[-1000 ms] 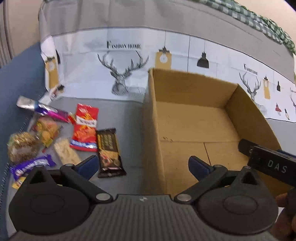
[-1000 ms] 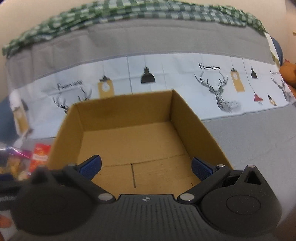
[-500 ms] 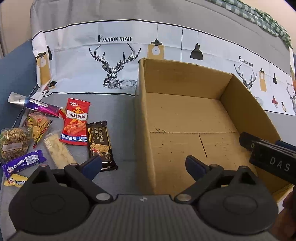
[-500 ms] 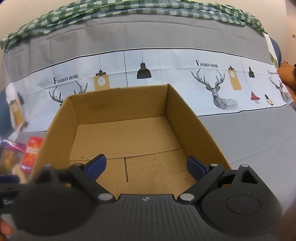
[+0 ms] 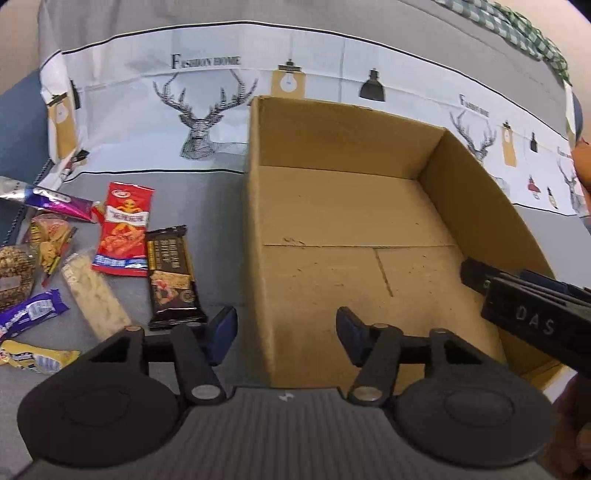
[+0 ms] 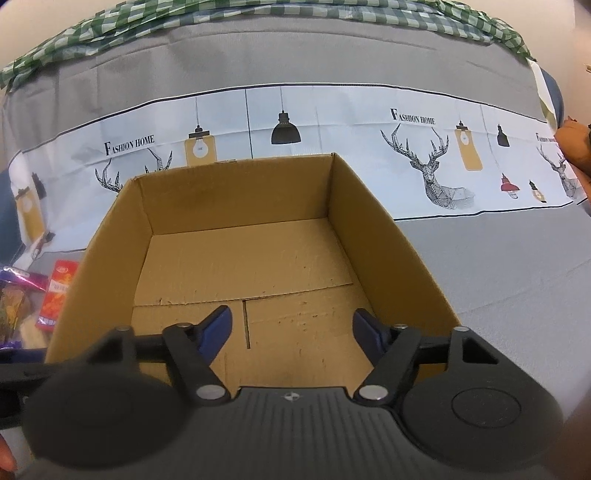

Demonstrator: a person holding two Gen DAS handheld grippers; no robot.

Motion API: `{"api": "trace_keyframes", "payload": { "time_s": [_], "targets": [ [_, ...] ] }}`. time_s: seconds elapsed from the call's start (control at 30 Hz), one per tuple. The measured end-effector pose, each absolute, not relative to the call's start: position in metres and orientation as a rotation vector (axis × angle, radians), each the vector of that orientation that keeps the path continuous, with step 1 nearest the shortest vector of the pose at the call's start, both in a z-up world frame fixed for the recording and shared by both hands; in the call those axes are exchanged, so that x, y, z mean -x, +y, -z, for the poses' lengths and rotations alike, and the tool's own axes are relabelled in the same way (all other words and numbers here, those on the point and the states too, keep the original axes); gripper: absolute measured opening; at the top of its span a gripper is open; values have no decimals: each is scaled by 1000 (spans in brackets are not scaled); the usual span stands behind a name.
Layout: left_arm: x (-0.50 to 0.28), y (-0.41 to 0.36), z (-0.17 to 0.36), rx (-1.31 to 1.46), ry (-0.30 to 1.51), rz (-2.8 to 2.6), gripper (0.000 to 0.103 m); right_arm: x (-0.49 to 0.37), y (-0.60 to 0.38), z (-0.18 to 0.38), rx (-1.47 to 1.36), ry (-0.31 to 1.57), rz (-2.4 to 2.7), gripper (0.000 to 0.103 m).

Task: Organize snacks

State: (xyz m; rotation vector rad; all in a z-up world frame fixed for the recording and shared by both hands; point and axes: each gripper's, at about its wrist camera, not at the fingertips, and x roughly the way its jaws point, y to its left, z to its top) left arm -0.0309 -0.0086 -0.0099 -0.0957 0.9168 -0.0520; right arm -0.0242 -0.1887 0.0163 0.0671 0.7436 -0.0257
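Observation:
An open cardboard box (image 5: 255,206) (image 6: 369,206) with nothing inside stands on a grey cloth. Left of it lie several snacks: a red packet (image 5: 123,230), a dark brown bar (image 5: 171,275), a pale nougat bar (image 5: 94,293), a purple wrapper (image 5: 29,312), a yellow wrapper (image 5: 33,356) and a clear bag of nuts (image 5: 13,275). My left gripper (image 5: 286,332) straddles the box's near left corner, its jaws closing on nothing. My right gripper (image 6: 291,332) hangs over the box's near edge, jaws also closing with nothing between them. Part of the right gripper's body (image 5: 532,317) shows in the left wrist view.
Behind the box rises a grey cushion with a white band printed with deer and lamps (image 6: 428,166). A green checked cloth (image 6: 258,14) lies on top. An orange soft thing (image 6: 576,144) sits at the far right. Bare grey cloth (image 6: 517,280) lies right of the box.
The jaws of both grippers have narrowed from wide apart. The left wrist view has shifted slightly, tipping a little further down over the box's near left corner.

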Motion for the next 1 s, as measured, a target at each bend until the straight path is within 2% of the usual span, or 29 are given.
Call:
{"api": "trace_keyframes", "payload": {
  "time_s": [0.17, 0.57, 0.8, 0.93, 1.0],
  "targets": [
    [31, -17, 11, 79, 912, 50, 63, 24, -189, -15, -57, 757, 20, 65],
    [32, -15, 11, 72, 907, 48, 63, 23, -188, -10, -46, 797, 33, 65],
    [44, -19, 0, 8, 805, 14, 64, 25, -193, -13, -62, 789, 35, 65],
    [55, -17, -8, -10, 706, -22, 76, 27, -192, -17, -62, 754, 42, 65],
    [59, -14, -12, -17, 666, -8, 77, 29, -191, -20, -75, 719, 42, 65]
  ]
}}
